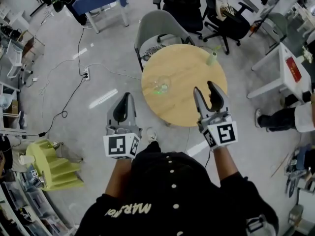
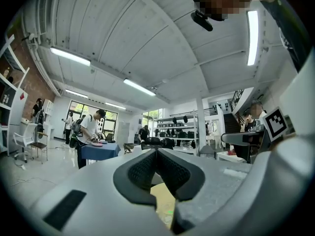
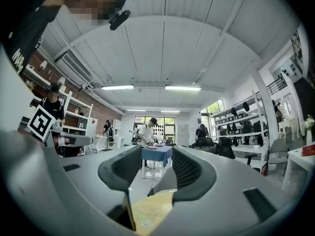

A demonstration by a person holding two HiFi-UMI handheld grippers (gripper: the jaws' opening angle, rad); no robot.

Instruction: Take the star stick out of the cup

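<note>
A clear cup [image 1: 161, 85] sits on the left part of a round wooden table [image 1: 192, 100], with the green star stick [image 1: 158, 89] in it. My left gripper [image 1: 126, 98] is shut and empty, held over the floor just left of the table's near edge. My right gripper [image 1: 205, 90] stands open over the table's near right part, well right of the cup. In the right gripper view the open gripper [image 3: 150, 170] frames the table [image 3: 152, 205] and the cup [image 3: 142, 216] below. The left gripper view shows the gripper [image 2: 156, 155] closed, with a green glint [image 2: 169, 212] on the table [image 2: 165, 198].
A pale green bottle [image 1: 212, 58] stands at the table's far right edge. A grey chair [image 1: 160, 31] is tucked behind the table. Cables [image 1: 81, 75] run over the floor at left. A white table [image 1: 285, 70] and a person's leg [image 1: 278, 118] are at right.
</note>
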